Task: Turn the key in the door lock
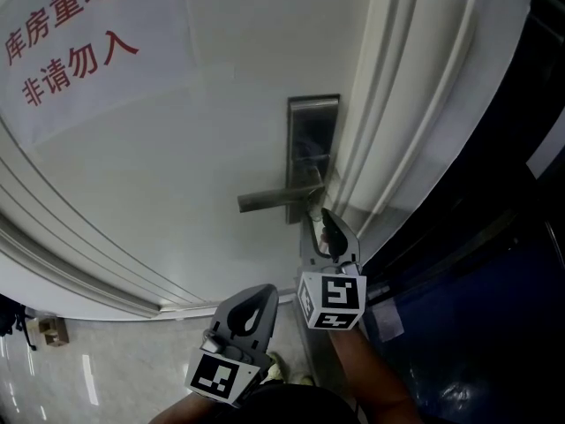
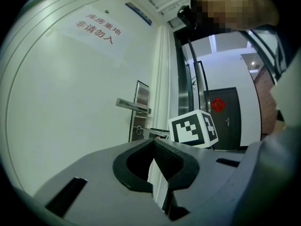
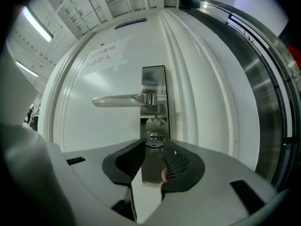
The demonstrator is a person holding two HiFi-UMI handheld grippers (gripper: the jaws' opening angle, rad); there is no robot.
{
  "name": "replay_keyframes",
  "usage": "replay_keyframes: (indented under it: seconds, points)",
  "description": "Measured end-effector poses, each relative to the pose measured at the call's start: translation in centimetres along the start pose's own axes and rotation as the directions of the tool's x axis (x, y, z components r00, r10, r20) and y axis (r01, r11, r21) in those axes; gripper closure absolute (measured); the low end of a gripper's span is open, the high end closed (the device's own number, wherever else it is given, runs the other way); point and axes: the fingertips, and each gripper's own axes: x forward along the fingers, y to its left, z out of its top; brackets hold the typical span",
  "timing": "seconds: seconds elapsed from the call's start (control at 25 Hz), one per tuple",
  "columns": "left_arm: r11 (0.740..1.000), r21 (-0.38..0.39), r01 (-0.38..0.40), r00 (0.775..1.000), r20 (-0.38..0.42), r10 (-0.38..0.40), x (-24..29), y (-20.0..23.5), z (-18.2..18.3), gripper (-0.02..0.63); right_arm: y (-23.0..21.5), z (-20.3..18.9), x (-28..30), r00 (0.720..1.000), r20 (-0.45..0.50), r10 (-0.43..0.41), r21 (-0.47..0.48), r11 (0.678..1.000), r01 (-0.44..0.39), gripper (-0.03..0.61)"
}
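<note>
A steel lock plate (image 1: 312, 135) with a lever handle (image 1: 269, 200) is mounted on the white door (image 1: 177, 193). Below the lever, the key (image 3: 154, 137) sticks out of the keyhole. My right gripper (image 3: 154, 145) is up against the lock, its jaws closed on the key's head; in the head view this right gripper (image 1: 318, 215) covers most of the key. My left gripper (image 1: 266, 290) hangs back, lower and to the left, away from the door, shut and empty. The left gripper view shows the lever handle (image 2: 133, 105) and the key (image 2: 157, 131) from the side.
A paper sign (image 1: 79, 34) with red characters is stuck on the door's upper left. Ridged white frame moulding (image 1: 397, 131) runs along the lock's right side, with dark glass (image 1: 494, 237) beyond. Glossy floor tiles (image 1: 79, 369) show at lower left.
</note>
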Motion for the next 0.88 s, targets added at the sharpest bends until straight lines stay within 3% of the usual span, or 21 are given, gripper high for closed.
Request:
replay_keyframes:
  seconds: [0.88]
  points:
    - [1.000, -0.017, -0.009, 1.000, 0.006, 0.009, 0.4, 1.6, 0.1, 0.611, 0.1, 0.1, 2.2, 1.000, -0.008, -0.003, 0.005, 1.000, 0.003, 0.457]
